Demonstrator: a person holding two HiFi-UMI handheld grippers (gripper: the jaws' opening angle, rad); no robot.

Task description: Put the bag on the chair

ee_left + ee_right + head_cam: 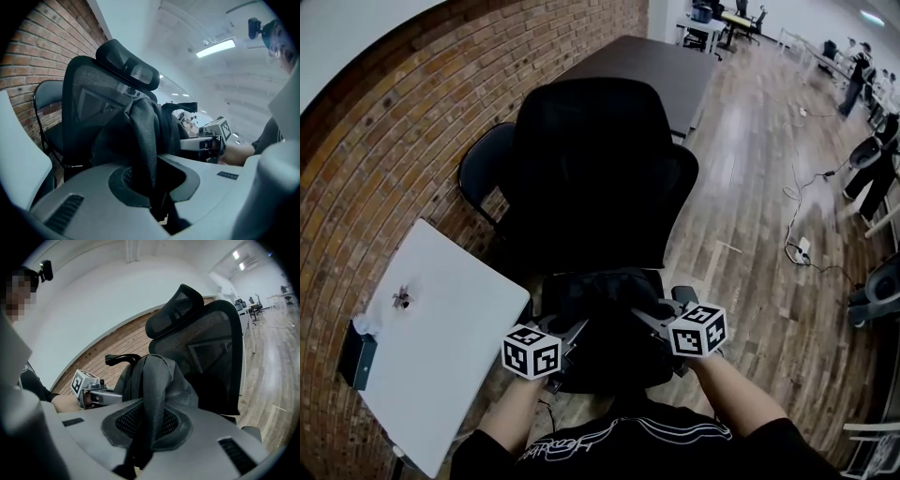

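Note:
A black bag [602, 314] is held between my two grippers, just in front of the black office chair [592, 164]. The seat is hidden under the bag, so I cannot tell whether the bag rests on it. My left gripper [570, 332] is shut on a dark strap [146, 140] of the bag, its jaws [157, 190] pinching the webbing. My right gripper [649, 319] is shut on another strap [155, 399], which runs between the jaws [144, 430]. The chair's mesh back [206, 352] and headrest [129, 65] rise behind the bag.
A white table [441, 342] stands at my left against the brick wall [384, 159]. A second dark chair [484, 167] sits beside the office chair, and a long dark table [647, 67] lies behind. Cables and a power strip [799, 249] lie on the wooden floor to the right.

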